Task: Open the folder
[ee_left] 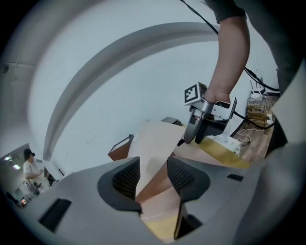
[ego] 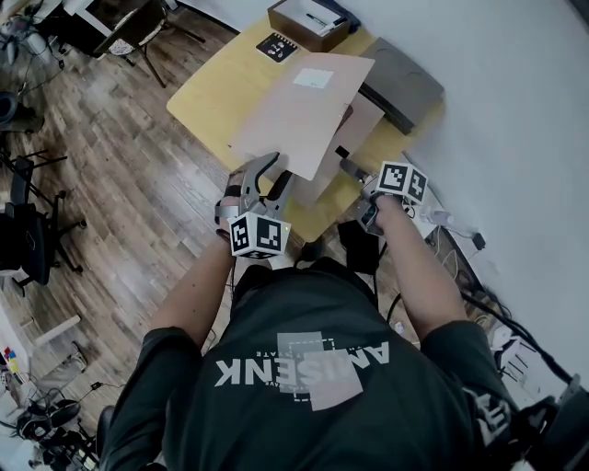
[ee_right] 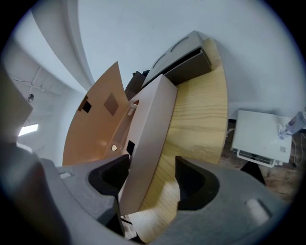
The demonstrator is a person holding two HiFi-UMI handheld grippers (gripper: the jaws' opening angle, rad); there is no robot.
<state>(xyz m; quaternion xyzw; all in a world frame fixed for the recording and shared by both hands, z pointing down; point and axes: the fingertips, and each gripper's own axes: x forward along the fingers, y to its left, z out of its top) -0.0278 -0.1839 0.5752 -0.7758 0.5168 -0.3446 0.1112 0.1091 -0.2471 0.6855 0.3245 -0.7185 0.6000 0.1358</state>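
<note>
The raised folder cover (ego: 299,110) hides the middle of the table (ego: 207,92) in the head view; the print on its white label (ego: 314,78) is too small to read; the cardboard box (ego: 308,20) is cut by the top edge. In the left gripper view a far-off person (ee_left: 29,167) — small, blurred — stands near the lens rim; in the right gripper view the near end of the grey case (ee_right: 184,48) lies behind the folder (ee_right: 148,124).

**Tan folder standing half open on a wooden table**

A tan cardboard folder (ego: 362,124) lies on the light wooden table (ego: 207,92), reaching to its near edge by the near corner. Its front cover (ego: 294,115) is raised at a slant and has a white label (ego: 314,78) on its outer face. The inside is orange-brown, with a small round stud (ee_right: 114,148).
</note>
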